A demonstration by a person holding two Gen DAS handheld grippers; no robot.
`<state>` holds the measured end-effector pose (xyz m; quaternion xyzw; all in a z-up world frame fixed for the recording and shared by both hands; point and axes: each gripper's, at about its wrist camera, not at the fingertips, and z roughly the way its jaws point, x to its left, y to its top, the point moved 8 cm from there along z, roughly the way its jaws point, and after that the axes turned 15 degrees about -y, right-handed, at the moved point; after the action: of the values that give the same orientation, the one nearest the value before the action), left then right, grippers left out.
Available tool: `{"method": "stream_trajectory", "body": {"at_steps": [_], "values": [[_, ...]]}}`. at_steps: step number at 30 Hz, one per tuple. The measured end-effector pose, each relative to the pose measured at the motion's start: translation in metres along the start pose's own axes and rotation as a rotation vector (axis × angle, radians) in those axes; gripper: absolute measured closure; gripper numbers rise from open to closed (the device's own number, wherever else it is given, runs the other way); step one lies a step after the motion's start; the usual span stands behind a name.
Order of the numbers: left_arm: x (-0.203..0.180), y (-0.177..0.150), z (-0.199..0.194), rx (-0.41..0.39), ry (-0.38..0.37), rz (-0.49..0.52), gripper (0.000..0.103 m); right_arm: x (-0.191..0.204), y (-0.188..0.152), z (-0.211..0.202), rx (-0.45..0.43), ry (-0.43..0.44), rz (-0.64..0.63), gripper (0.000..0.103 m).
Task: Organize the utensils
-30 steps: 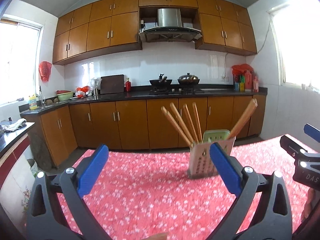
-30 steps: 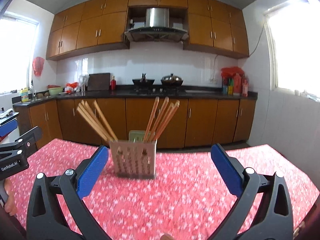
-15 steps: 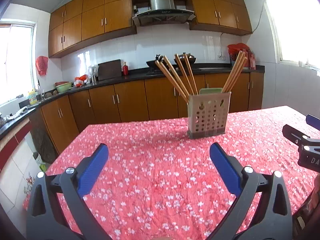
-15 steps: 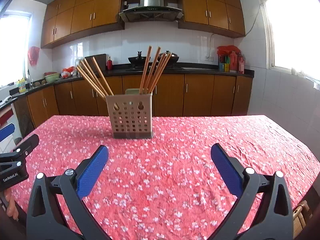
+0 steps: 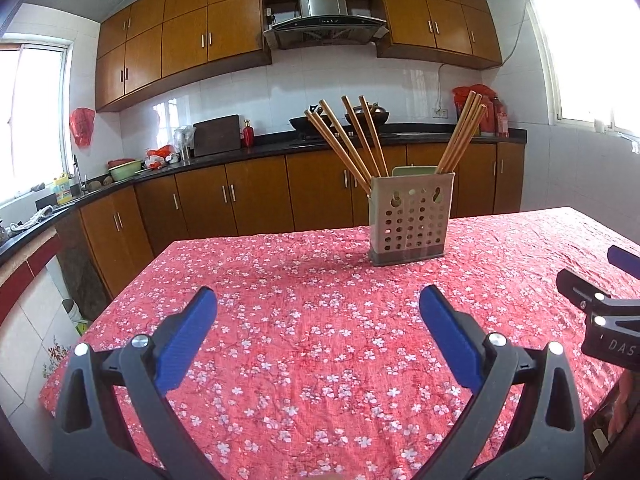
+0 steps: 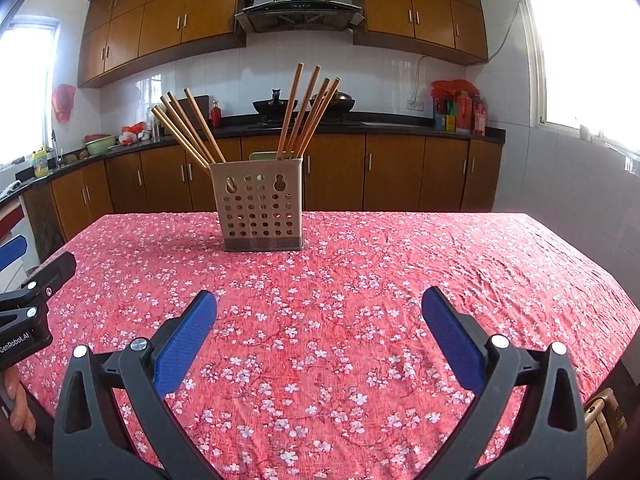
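Note:
A beige perforated utensil holder (image 5: 411, 218) (image 6: 260, 204) stands upright on the far part of the table. Several wooden chopsticks (image 5: 352, 140) (image 6: 188, 130) lean out of its left side and more chopsticks (image 5: 462, 132) (image 6: 306, 114) out of its right side. My left gripper (image 5: 318, 300) hangs open over the near part of the table, well short of the holder, with nothing between its blue pads. My right gripper (image 6: 319, 300) is open and empty too, facing the holder from the near edge. Each gripper shows at the edge of the other's view.
A red tablecloth with white flowers (image 5: 320, 340) (image 6: 360, 280) covers the table. Beyond it run brown kitchen cabinets (image 5: 248, 200) under a dark counter with woks, bottles and a sink. The table's left edge (image 5: 120, 300) drops to a tiled floor.
Both views have tilted down and drawn back, so the holder now sits farther up and more of the tablecloth shows. Both grippers stayed open and empty.

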<state>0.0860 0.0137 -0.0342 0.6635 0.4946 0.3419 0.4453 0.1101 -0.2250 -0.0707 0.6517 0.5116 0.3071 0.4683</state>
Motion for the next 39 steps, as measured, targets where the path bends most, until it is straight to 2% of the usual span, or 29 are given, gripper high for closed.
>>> {"method": "stream_trajectory", "body": {"at_steps": [8,39], "values": [[0.0009,-0.0092,0.0033,0.022,-0.003,-0.020,0.004,-0.0003,-0.0024,0.0001,0.009,0.000,0.002,0.002],[-0.0013,-0.0103,0.0084,0.030,-0.012,-0.049,0.004,-0.0004,-0.0032,0.0032,0.031,0.002,0.017,0.002]]}}
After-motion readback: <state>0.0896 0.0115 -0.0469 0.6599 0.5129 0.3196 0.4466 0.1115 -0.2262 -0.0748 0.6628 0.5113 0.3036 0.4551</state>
